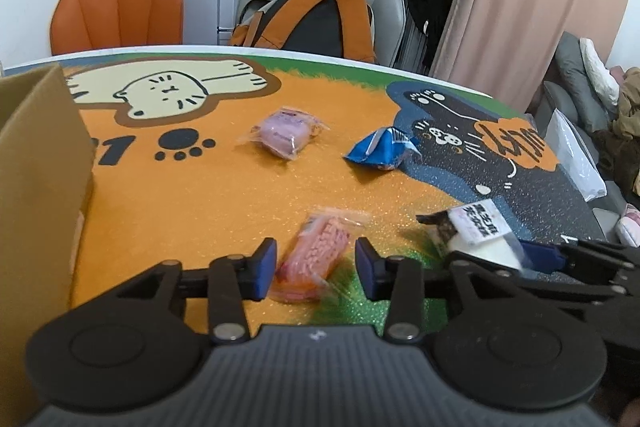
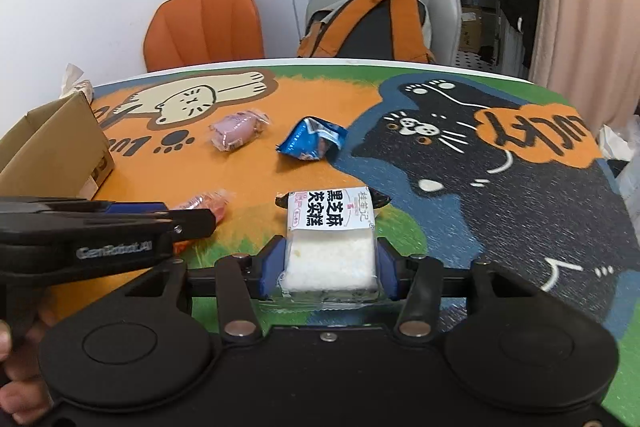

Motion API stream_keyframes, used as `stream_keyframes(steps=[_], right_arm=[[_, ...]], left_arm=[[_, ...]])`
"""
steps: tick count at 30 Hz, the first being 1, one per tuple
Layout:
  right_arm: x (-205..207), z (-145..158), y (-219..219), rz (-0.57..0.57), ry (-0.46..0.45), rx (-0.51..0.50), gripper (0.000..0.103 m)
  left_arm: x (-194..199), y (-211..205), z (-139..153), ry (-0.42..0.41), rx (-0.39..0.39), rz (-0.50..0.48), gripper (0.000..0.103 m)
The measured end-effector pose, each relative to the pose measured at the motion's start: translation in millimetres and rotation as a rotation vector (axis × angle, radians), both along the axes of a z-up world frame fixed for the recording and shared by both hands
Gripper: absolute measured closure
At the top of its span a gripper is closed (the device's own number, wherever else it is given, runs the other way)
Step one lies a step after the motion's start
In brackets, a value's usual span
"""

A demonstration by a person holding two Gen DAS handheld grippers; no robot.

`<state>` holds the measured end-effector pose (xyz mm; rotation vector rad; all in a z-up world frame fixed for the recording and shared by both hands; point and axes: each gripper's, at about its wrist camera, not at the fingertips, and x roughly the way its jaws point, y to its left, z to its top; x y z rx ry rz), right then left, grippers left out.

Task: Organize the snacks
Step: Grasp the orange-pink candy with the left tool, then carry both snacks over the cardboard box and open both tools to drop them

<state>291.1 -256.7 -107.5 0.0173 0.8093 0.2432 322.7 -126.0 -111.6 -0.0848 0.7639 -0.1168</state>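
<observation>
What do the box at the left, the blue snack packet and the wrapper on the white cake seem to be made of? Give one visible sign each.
Cardboard box: plain brown corrugated card, matte, with folded flaps. Blue snack packet: probably foil-lined plastic; it is glossy and creased, with bright glints. White cake, held in the right gripper: thin clear plastic film, since the cake shows through, with a printed paper-like label.

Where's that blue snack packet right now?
The blue snack packet lies mid-table on the cat mat, between the purple-wrapped snack on its left and the black cat drawing.
</observation>
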Motion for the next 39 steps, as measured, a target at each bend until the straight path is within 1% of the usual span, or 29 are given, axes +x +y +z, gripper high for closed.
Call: stream_keyframes(steps=[1, 3, 4, 5, 6, 10, 12, 13, 17, 25, 32, 39], right_arm=[[-0.8, 0.1, -0.4, 0.0, -0.001, -0.001, 0.054], [-1.3, -0.4, -0.5, 0.003, -0.002, -0.006, 0.053], [-1.5, -0.4, 0.2, 0.004, -0.003, -0.011, 0.052], [-1.2, -0.8, 1.3, 0.007, -0.004, -0.017, 0.051], [-0.5, -1.3, 2.8, 0.008, -0.003, -0.024, 0.051], [-0.4, -6.1, 8.7, 0.017, -0.009, -0.06, 0.05], [-1.1, -5.8, 9.1, 0.017, -0.011, -0.068, 0.052], [-1.1, -4.7, 7.7, 0.014, -0.008, -0.056, 0.054], [-3.1, 2.9, 4.3, 0.01, -0.005, 0.013, 0.055], [-8.7, 25.9, 20.2, 0.029, -0.055, 0.024, 0.055], [-13.0, 51.2, 38.2, 0.06, -0.105, 0.04, 0.055], [-14.3, 77.3, 55.2, 0.091, -0.161, 0.057, 0.055]], left_arm=[[0.1, -0.9, -1.5, -0.003, -0.001, -0.004, 0.062], [-1.6, -4.5, -3.3, -0.018, 0.025, -0.016, 0.062], [-2.7, -6.2, -3.7, -0.023, 0.038, -0.018, 0.067], [-3.4, -6.5, -4.0, -0.024, 0.04, -0.02, 0.069], [-3.8, -5.8, -4.1, -0.025, 0.035, -0.021, 0.076], [-5.6, 0.6, -2.0, -0.016, 0.008, -0.005, 0.08], [-9.4, 3.4, 0.2, -0.019, 0.003, 0.007, 0.081], [-11.5, 4.6, 1.4, -0.021, -0.002, 0.008, 0.086], [-20.4, 10.2, 8.0, -0.034, -0.019, 0.02, 0.087], [-35.4, 26.1, 25.1, -0.07, -0.063, 0.039, 0.087], [-48.2, 40.7, 56.2, -0.144, -0.095, 0.057, 0.087], [-60.2, 56.0, 88.7, -0.213, -0.104, 0.078, 0.087]])
